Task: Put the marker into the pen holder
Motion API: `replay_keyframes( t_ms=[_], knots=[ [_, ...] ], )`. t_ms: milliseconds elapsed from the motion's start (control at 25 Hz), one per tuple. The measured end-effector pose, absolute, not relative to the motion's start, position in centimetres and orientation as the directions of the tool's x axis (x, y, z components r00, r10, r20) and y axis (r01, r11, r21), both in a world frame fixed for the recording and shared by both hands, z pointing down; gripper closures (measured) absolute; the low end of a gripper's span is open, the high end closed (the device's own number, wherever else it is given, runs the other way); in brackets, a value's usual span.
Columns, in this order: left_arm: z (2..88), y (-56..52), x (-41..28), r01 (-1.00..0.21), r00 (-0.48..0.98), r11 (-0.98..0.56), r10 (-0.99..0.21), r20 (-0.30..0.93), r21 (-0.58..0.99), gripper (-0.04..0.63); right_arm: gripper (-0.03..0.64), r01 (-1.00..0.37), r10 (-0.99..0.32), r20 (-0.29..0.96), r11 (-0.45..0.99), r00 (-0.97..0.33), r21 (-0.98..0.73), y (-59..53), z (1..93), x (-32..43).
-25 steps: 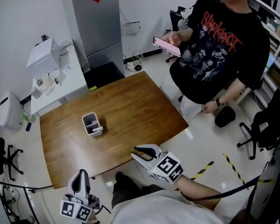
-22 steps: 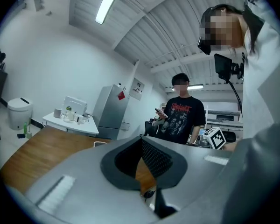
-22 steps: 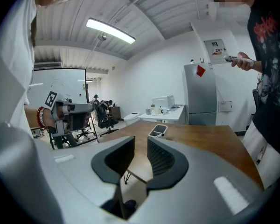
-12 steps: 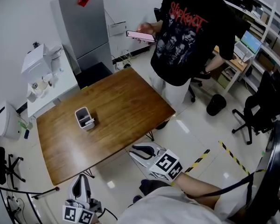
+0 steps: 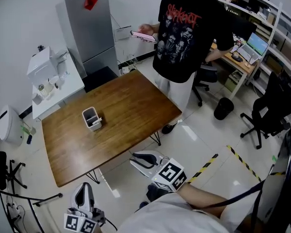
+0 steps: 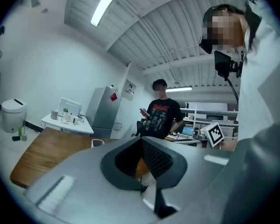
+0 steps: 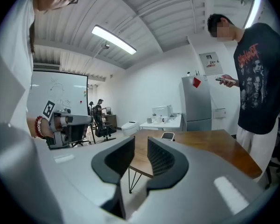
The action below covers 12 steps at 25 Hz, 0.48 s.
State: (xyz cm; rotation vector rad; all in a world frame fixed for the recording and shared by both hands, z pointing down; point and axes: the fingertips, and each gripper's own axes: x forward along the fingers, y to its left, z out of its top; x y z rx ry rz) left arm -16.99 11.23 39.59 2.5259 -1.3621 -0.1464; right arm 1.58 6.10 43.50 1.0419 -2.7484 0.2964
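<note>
- Bench (image 5: 121,110): ahead of both tools and well apart from them. Neither tool can reach anything on it from here.
- Bystander (image 5: 184,38): stands beyond the bench's far corner, ahead of the right tool, looking at a phone. Judged risk: a wide swing of that tool near that corner could meet the bystander.
- Right tool (image 7: 141,146): jaws stand apart with a clear gap and nothing between them. The forearm comes in from the lower right of the head view, and the tool points at the bench, tipped slightly down.
- Left tool (image 6: 141,143): jaw tips meet and it is empty. It is held low and about level, aimed at the bench. Judged risk: it would have to be opened before any grasp.
- Holder (image 5: 91,118): upright on the bench, far ahead of the left tool. It looks light, so a careless nudge could tip it.
- Marker: in neither tool. A pale stub (image 5: 98,122) at the holder's near rim may be it, but it is too small to confirm.
</note>
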Motion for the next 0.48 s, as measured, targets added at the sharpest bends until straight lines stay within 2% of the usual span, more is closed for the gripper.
replay_keyframes(
  t_ms=[480],
  knots=[
    [40.2,13.1,-15.4,-0.779,0.582,-0.546,-0.812,0.033,0.309,0.618,0.543,-0.657,-0.618,0.275,0.750,-0.737,-0.075,7.6,43.7,1.3]
  ],
)
